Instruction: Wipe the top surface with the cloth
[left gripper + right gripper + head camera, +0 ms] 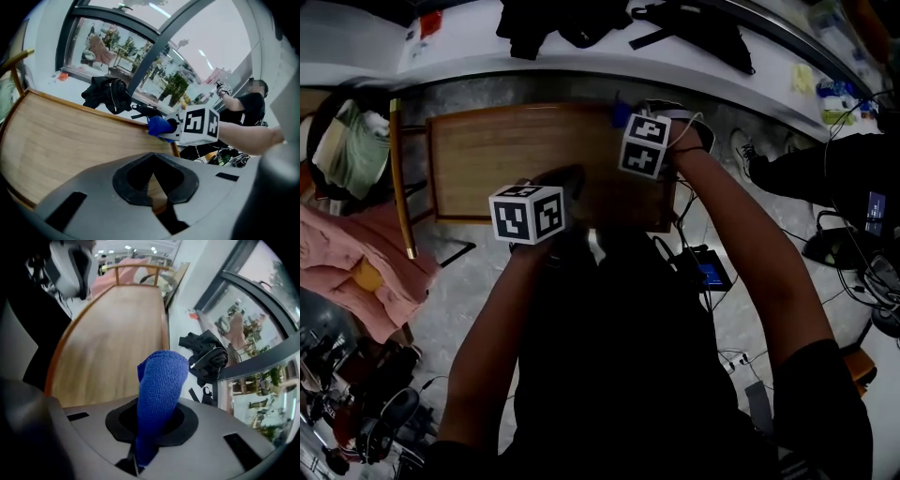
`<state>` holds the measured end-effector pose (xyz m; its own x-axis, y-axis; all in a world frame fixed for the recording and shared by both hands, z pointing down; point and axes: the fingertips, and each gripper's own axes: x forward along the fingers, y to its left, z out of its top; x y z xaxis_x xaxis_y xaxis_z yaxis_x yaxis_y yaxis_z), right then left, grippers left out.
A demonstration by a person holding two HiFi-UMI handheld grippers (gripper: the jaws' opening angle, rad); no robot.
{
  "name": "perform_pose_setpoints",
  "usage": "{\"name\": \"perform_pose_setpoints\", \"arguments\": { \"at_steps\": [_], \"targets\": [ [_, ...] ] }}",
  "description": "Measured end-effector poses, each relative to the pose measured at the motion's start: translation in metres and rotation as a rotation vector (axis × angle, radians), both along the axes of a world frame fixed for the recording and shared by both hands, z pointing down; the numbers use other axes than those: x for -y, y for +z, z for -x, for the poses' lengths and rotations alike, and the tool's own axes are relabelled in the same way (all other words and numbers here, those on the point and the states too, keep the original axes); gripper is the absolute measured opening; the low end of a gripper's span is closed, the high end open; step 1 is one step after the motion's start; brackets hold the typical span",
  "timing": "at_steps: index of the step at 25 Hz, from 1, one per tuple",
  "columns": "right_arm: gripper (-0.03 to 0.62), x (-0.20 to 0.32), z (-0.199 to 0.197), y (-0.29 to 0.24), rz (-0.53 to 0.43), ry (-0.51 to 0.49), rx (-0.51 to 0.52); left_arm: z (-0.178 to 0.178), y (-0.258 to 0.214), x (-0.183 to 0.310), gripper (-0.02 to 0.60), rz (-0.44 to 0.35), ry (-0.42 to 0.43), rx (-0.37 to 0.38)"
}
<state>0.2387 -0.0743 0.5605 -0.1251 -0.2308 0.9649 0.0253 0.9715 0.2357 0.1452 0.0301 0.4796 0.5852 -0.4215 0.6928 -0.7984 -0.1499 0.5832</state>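
Right hand-held gripper (149, 437) clamped on blue cloth (160, 390); cloth protrudes ahead of jaws, at desk (502, 155) corner. Left hand-held gripper (153, 190) closed, empty, over near edge. Step, judged: wipe just starting. Next: press cloth flat, sweep along bare top ahead.

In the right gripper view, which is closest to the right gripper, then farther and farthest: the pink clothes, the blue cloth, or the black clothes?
1. Blue cloth: pinched in the right gripper's jaws.
2. Black clothes: to the right, past the table's edge.
3. Pink clothes: beyond the table's far end.
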Motion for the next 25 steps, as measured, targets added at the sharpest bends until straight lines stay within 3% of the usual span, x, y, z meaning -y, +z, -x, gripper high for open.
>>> {"name": "perform_pose_setpoints", "arguments": {
  "at_steps": [2,7,19,25],
  "targets": [
    [0.048,0.005,-0.009,0.012,-0.039,-0.015,-0.045,-0.004,-0.001,-0.002,0.009,0.003,0.002,-0.005],
    [0.047,0.004,-0.008,0.014,-0.086,0.025,-0.020,-0.005,0.006,-0.011,0.009,0.022,0.022,-0.002],
    [0.046,-0.048,-0.009,0.020,0.131,-0.014,-0.064,-0.014,0.010,-0.014,0.009,0.029,0.021,-0.015],
    [0.046,-0.093,-0.006,0.023,0.173,-0.073,-0.068,-0.018,0.016,-0.022,0.009,0.042,0.038,-0.006]
  ]
}}
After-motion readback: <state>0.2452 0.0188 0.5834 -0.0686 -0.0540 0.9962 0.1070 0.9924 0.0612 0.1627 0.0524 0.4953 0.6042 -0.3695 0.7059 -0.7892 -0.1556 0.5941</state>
